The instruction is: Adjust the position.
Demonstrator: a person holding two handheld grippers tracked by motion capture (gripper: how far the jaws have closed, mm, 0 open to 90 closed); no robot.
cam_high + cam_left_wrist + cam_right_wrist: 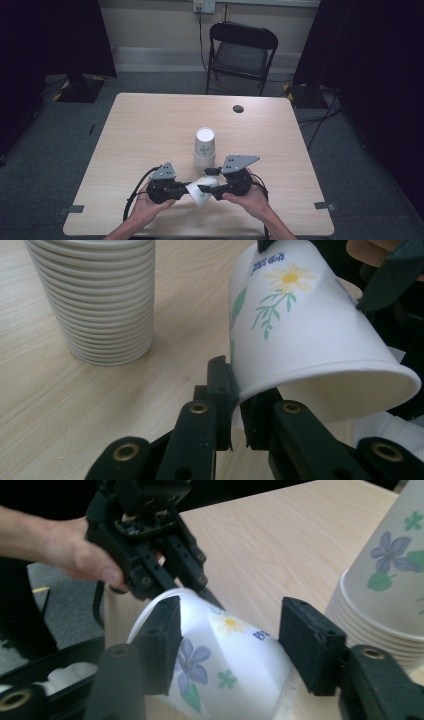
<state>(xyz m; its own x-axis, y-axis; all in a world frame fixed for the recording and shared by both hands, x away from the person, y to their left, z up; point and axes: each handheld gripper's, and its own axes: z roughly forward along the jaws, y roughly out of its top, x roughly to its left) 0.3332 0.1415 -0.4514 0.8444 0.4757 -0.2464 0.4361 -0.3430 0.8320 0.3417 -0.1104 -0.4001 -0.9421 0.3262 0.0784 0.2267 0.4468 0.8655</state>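
Pale wood covers the table (pixel 150 125), with a black folding chair (pixel 241 50) pushed back at its far side and dark curtains to either hand. Near the middle stands an upside-down stack of paper cups (pixel 205 147), flower-printed, its many rims nested tight at the bottom.

Nearer the person, a single paper cup (pixel 199 192) is held off the table between the two tools, lying roughly on its side. The left gripper (pixel 236 405) is clamped on that cup's rim, one jaw outside the wall and one inside (the rim is squeezed a little out of round there). The right gripper (pixel 225 645) straddles the closed end of the cup with its jaws spread; one pad looks to be against the wall while the other stands clear of it, so it has no grip yet.

My reading is that one cup has been taken off the stack and is now being passed or turned between the hands. What seems left is for the right tool to close on it, the left to let go, and the cup to be set down somewhere on the bare table; the stack remains to be worked through.
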